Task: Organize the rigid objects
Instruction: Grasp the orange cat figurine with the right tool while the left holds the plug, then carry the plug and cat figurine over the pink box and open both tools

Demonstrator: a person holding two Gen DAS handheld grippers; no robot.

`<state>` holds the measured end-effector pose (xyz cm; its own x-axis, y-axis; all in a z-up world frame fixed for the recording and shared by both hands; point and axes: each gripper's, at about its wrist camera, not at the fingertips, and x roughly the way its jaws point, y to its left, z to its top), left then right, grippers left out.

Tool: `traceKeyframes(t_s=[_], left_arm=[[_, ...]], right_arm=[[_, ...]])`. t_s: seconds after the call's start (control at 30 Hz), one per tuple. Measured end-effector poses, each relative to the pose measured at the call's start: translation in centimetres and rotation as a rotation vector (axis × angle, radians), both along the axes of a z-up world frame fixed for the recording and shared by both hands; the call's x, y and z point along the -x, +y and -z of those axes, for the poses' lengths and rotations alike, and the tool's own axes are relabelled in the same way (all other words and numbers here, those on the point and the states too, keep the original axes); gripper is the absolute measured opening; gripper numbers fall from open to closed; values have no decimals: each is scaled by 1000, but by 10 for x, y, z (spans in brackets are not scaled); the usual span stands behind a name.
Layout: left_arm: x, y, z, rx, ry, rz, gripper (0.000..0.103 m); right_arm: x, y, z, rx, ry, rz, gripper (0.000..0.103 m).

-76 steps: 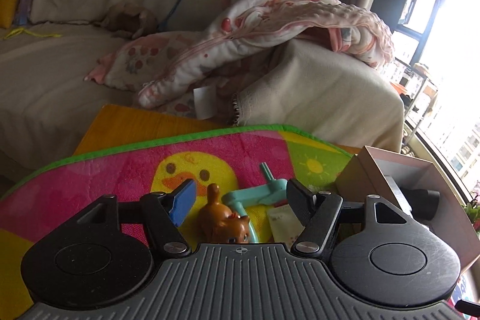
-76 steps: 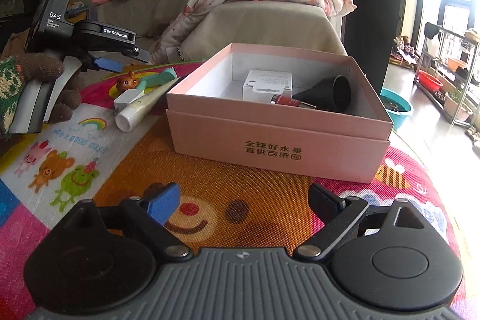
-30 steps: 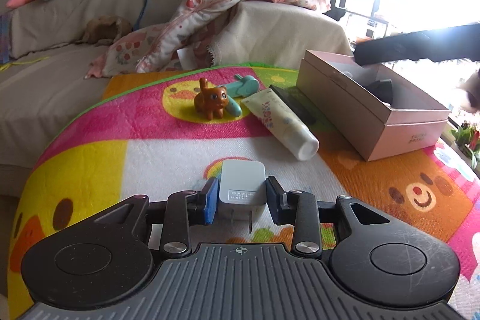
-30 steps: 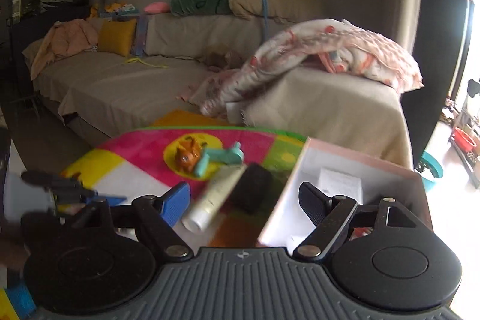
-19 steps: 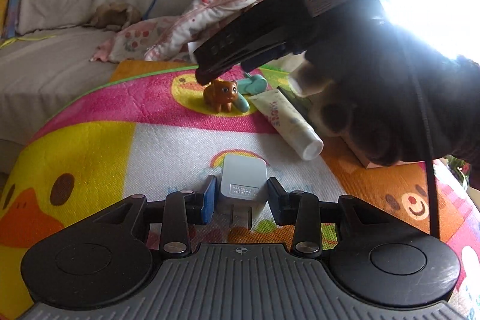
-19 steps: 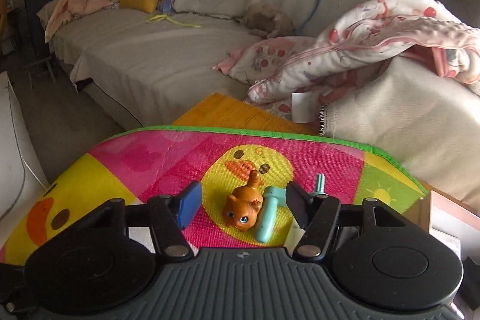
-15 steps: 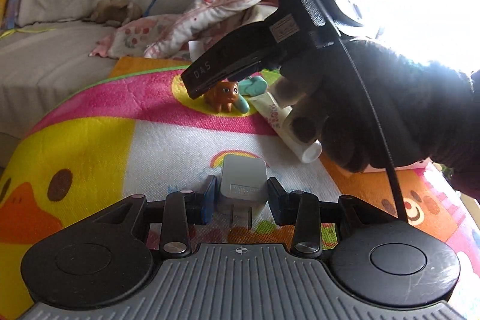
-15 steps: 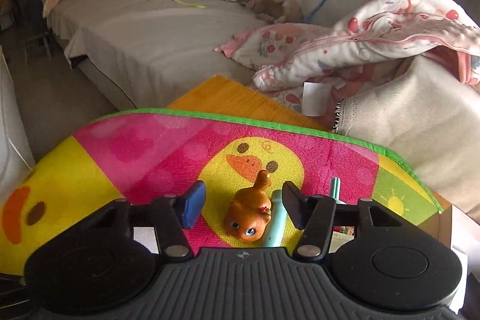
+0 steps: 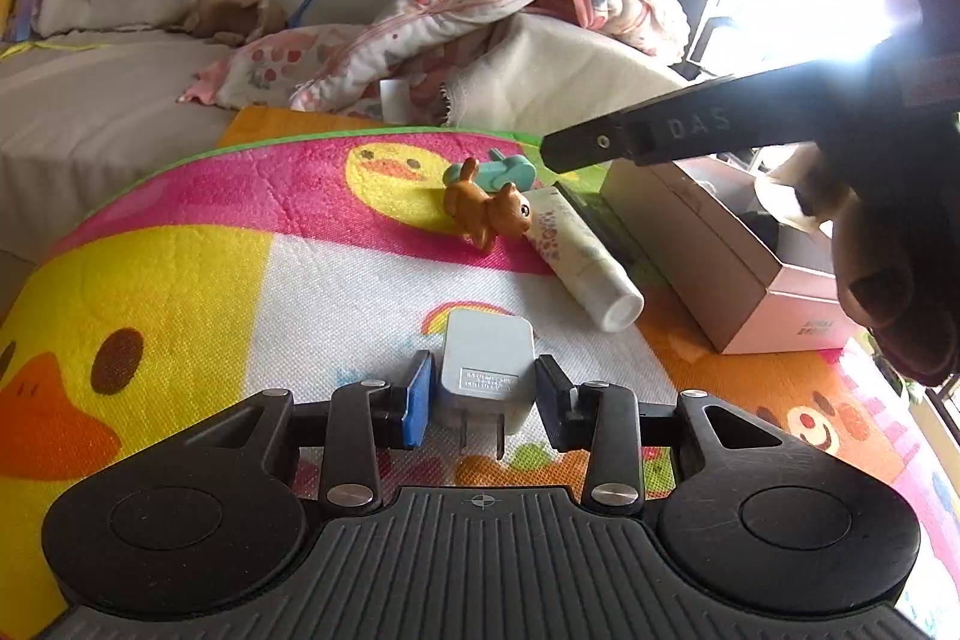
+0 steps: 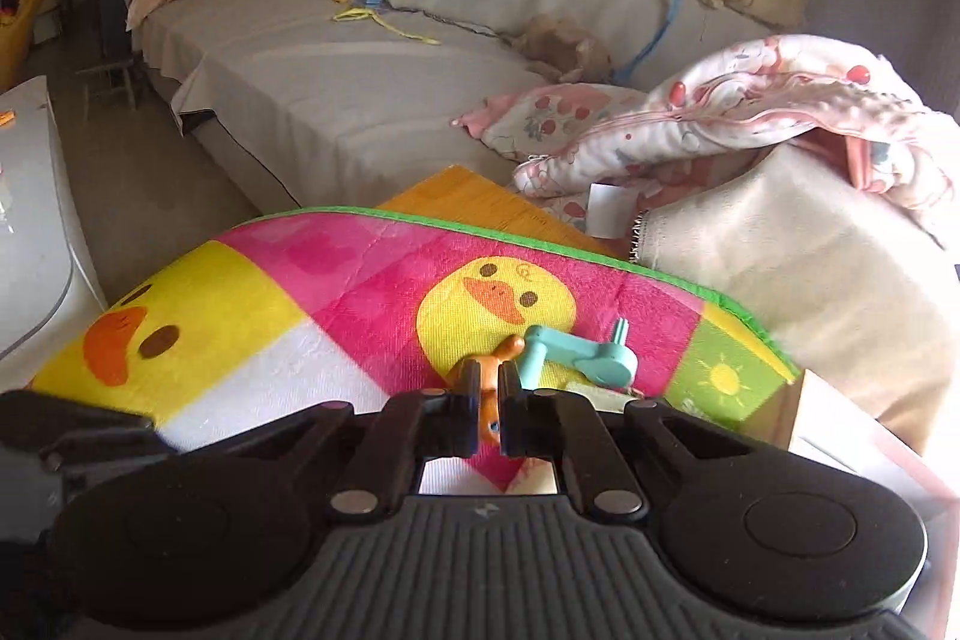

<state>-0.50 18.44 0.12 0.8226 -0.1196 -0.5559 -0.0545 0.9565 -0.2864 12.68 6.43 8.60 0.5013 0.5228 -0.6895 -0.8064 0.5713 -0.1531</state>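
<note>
My left gripper (image 9: 485, 397) is shut on a white charger plug (image 9: 487, 370), prongs toward the camera, just above the play mat (image 9: 270, 292). A brown toy dog (image 9: 487, 214) lies side-on on the mat against a white tube (image 9: 579, 259), beside a teal toy (image 9: 510, 172). My right gripper (image 10: 487, 400) has its jaws drawn together; a sliver of the dog (image 10: 489, 379) shows through the slit, with the teal toy (image 10: 576, 349) just beyond. In the left wrist view the right gripper's tip (image 9: 549, 150) hangs above the dog without touching it.
An open pink box (image 9: 750, 280) with a black item inside stands on the mat at the right, behind a gloved hand (image 9: 900, 292). A sofa with a pink-spotted blanket (image 10: 750, 112) runs along the mat's far edge. A white unit (image 10: 30, 250) stands at the left.
The right gripper swung from the box over to the dog and its jaws closed. The dog turned side-on and slid against the tube. The left gripper kept the charger and hardly moved.
</note>
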Motion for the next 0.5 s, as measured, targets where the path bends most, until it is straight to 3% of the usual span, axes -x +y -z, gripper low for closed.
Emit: traceKeyframes(t_s=[0.1,0.17,0.23,0.27,0.4,0.5], left_arm=[[1,-1,0,-8,1,-2,41],[0,-1,0,-10,1,-2,41],[1,-1,0,-6,1,-3,41],[1,-1,0,-2,1,-3,41],[1,0,0,11,-1,-4,41],[1,1,1,20,-3,-5,41]], right_arm=[[10,-8,4,13,-22,-13,8],[12,-8,12,16,-18,0,17],[9,-4,20,16,5,24,34],[6,-1,24,12,19,33,36],[-5,13,36,-7,83,52,37],[-11,26,44,5,80,66,37]])
